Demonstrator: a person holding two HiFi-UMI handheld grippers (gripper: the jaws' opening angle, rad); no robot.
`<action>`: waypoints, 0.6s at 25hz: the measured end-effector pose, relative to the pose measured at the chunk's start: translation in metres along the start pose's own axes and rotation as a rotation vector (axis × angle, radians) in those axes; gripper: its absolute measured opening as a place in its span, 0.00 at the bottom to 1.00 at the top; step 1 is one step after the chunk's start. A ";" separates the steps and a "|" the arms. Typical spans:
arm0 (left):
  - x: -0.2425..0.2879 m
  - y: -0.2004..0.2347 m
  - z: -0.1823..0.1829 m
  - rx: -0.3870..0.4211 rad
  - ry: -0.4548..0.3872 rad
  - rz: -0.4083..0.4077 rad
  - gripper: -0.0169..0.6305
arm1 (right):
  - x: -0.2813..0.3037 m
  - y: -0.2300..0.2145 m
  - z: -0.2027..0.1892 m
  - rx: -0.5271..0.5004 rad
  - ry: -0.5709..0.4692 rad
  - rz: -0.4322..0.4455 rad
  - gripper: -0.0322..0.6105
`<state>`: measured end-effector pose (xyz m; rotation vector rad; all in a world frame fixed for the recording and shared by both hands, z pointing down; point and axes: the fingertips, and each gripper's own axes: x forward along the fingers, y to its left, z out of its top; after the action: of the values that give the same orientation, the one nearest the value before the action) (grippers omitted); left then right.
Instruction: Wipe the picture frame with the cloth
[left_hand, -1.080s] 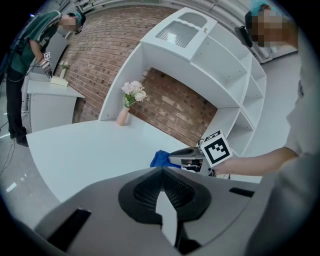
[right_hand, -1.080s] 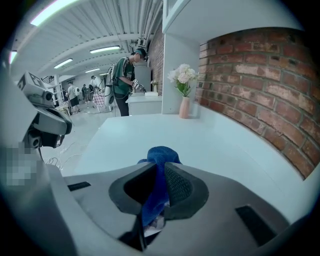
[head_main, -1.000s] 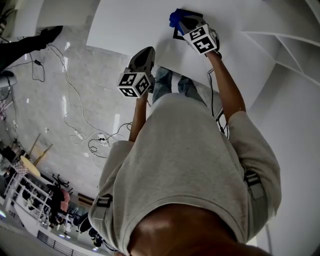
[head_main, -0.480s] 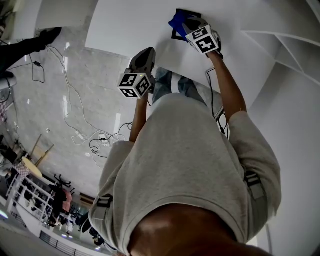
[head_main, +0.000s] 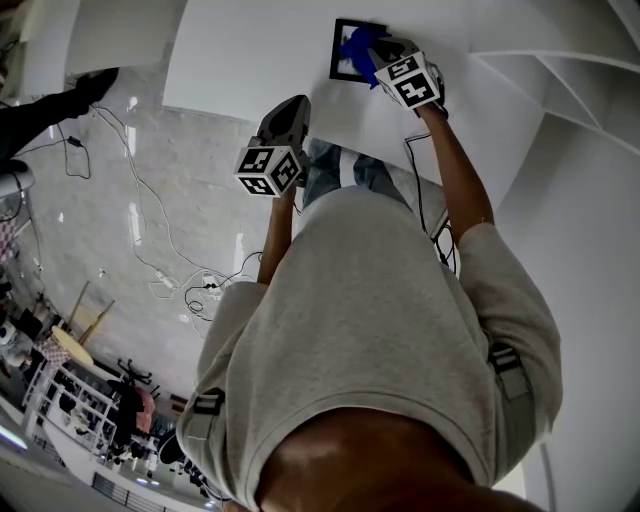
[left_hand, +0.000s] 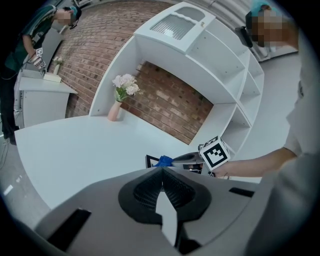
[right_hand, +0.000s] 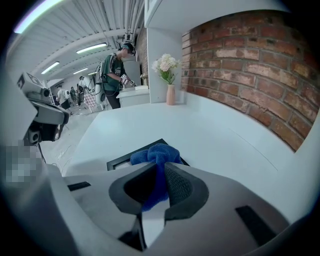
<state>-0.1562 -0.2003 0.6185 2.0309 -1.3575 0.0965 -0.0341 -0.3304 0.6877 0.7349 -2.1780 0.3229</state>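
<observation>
One blue cloth (right_hand: 156, 151) pressed on the picture frame (right_hand: 119, 161)
Lying flat a little in from the white bench's (right_hand: 210, 132) front edge, the frame meets the wad that the right gripper (right_hand: 161, 169) clamps tight, likely for wiping. Left gripper (left_hand: 161, 172), jaws closed on nothing, hangs clear by that edge.

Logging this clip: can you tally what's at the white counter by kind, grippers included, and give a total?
Picture frame: 1
Blue cloth: 1
Vase of flowers: 1
Grippers: 2 (left gripper, right gripper)
Total: 5
</observation>
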 end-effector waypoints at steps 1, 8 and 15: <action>0.001 -0.001 0.000 0.002 0.002 -0.004 0.05 | -0.002 -0.002 -0.002 0.004 0.001 -0.004 0.15; 0.010 -0.015 0.004 0.019 0.005 -0.028 0.05 | -0.015 -0.014 -0.015 0.026 0.005 -0.023 0.15; 0.011 -0.023 0.004 0.032 0.002 -0.033 0.05 | -0.022 -0.026 -0.025 0.036 -0.006 -0.047 0.15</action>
<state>-0.1334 -0.2060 0.6085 2.0783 -1.3289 0.1063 0.0079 -0.3310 0.6870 0.8068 -2.1615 0.3374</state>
